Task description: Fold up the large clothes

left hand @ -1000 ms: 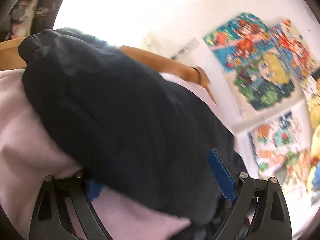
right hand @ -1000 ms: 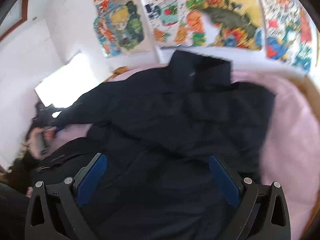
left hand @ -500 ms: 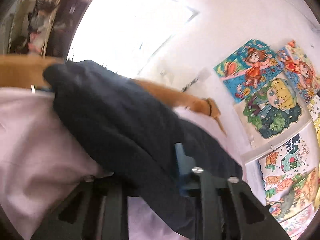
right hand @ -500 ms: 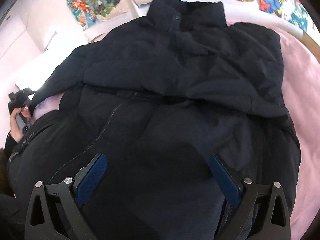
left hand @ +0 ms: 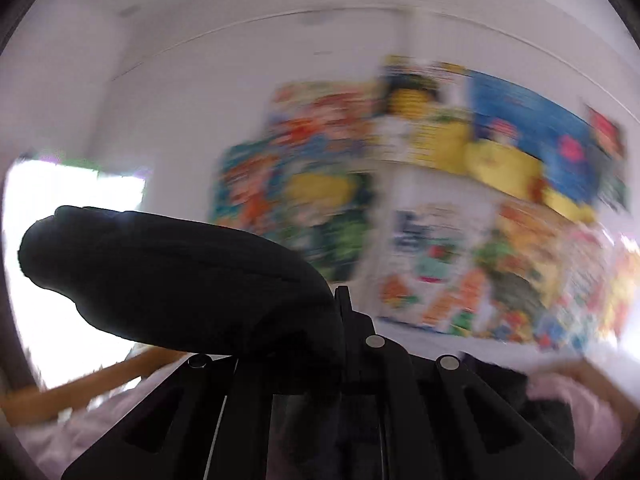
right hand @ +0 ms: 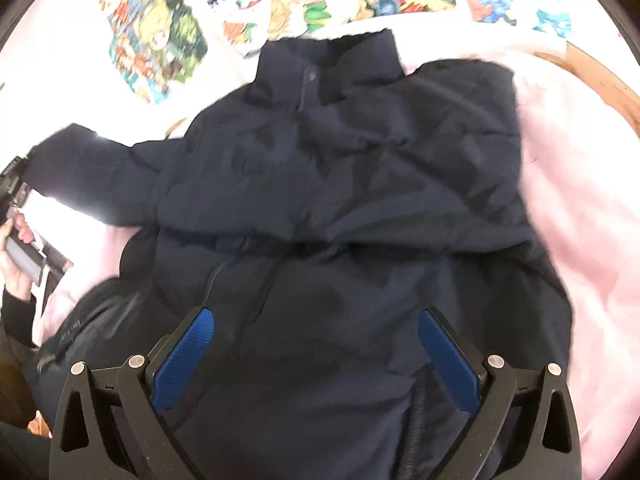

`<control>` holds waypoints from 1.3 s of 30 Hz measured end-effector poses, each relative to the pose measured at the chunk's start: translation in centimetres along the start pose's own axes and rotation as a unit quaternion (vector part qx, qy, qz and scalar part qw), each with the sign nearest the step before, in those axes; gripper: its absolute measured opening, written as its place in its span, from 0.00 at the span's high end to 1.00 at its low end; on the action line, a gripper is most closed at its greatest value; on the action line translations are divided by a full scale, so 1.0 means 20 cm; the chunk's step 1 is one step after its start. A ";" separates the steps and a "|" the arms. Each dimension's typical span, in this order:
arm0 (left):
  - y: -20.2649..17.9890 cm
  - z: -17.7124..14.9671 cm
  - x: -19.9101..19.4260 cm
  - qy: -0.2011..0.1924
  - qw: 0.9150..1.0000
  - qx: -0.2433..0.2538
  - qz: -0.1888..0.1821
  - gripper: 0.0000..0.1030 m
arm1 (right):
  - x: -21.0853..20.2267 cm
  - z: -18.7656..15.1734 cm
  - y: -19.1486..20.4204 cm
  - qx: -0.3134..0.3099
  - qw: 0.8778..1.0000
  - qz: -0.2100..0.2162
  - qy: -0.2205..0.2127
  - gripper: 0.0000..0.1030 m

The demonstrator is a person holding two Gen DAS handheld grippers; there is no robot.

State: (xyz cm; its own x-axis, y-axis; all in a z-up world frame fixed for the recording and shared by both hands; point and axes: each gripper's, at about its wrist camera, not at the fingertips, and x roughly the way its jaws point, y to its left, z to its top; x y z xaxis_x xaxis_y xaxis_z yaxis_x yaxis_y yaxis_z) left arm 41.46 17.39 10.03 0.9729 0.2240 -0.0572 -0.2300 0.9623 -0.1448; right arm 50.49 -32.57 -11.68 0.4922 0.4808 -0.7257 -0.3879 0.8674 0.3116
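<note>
Pink bedding [right hand: 576,208] covers the bed, wooden frame [right hand: 600,80] at the edge, cartoon posters [right hand: 160,40] on the white wall behind. Dark navy puffer jacket [right hand: 340,184] lies front-up across the bedding, collar toward the wall, zipper running down toward the right wrist camera. Left gripper [left hand: 340,320] has its jaws clamped together on the sleeve [left hand: 172,276], which bulges out to the left of the pinch; in the right wrist view that same sleeve [right hand: 96,176] stands lifted off the bed at the left edge, with the person's hand [right hand: 16,236] on the tool below it. Right gripper [right hand: 316,344] hangs over the jacket's lower front with blue pads spread wide, nothing between them, not touching fabric as far as I can tell. Risks, my read: the pinch looks shallow on slick puffy fabric, so the sleeve may slide out mid-swing and flop short of the chest. Left view is heavily blurred, so that hand is travelling fast; a fast pull could drag the whole body sideways on the bedding and skew the fold line. Nothing pins the torso, so the right gripper should probably press down first. Padded fill will likely spring back unless the fold is pressed flat.
</note>
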 end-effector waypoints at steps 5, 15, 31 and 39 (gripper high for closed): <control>-0.51 -0.06 0.08 0.024 0.984 0.134 -0.114 0.93 | -0.10 0.06 -0.08 0.012 0.999 -0.029 -0.044 0.00; -1.11 -0.58 0.21 0.166 0.904 0.299 -0.255 0.93 | -0.18 0.08 -0.33 0.073 0.990 -0.080 -0.088 0.00; -1.12 -1.03 0.09 0.281 0.805 0.390 -0.347 0.35 | -0.13 0.02 -0.53 0.128 0.986 -0.055 -0.088 0.00; -0.73 -0.77 0.14 0.290 0.888 0.240 -0.263 0.29 | -0.09 0.07 -0.50 0.098 0.992 0.015 -0.080 0.00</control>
State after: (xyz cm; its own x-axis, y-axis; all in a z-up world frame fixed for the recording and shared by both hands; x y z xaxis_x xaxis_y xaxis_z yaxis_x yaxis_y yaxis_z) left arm 47.17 1.57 -3.23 0.7349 -0.2599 -0.6265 0.4251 0.8962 0.1269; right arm 54.57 -41.91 -12.63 0.6064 0.5080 -0.6117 -0.2534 0.8526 0.4570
